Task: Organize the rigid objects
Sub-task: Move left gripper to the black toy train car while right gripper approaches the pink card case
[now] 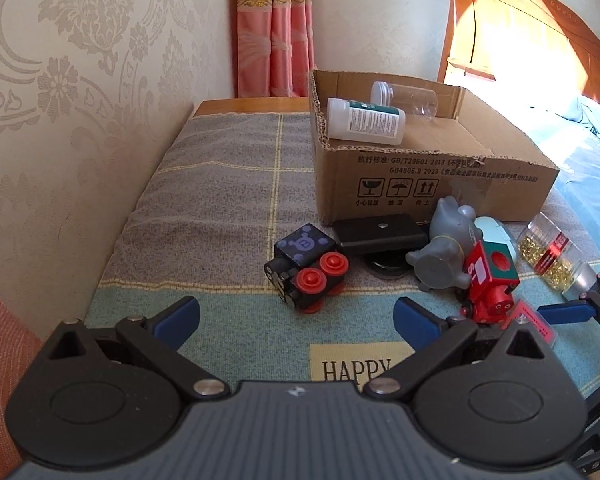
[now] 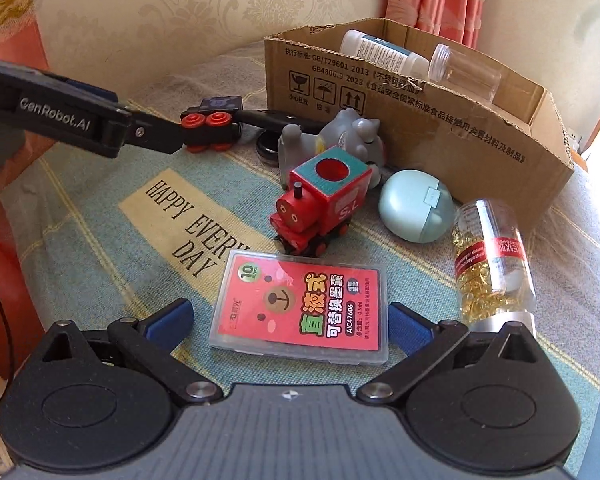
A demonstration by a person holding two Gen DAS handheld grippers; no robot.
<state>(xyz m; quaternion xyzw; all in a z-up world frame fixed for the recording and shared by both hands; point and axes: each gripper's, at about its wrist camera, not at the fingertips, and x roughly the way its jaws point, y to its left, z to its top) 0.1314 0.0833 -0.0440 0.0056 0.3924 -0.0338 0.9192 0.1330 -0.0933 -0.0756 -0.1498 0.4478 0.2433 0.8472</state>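
My left gripper (image 1: 296, 320) stands open just short of a black toy block with red wheels (image 1: 306, 270), nothing between its fingers. In the right wrist view my right gripper (image 2: 288, 322) is open around a flat clear case with a red bear label (image 2: 300, 308), which lies on the cloth. Beyond it sit a red toy train (image 2: 322, 200), a grey animal figure (image 2: 340, 136), a pale blue oval case (image 2: 416, 206) and a clear bottle of golden capsules (image 2: 488, 260). A cardboard box (image 1: 432, 184) holds a white bottle (image 1: 364, 120) and a clear jar (image 1: 408, 98).
A black flat case (image 1: 380, 232) and a dark round lid lie by the box front. The checked cloth (image 1: 220, 184) covers a table against a patterned wall on the left. A bed with a wooden headboard (image 1: 520, 40) is to the right. The left gripper's arm (image 2: 80, 120) crosses the right view's left side.
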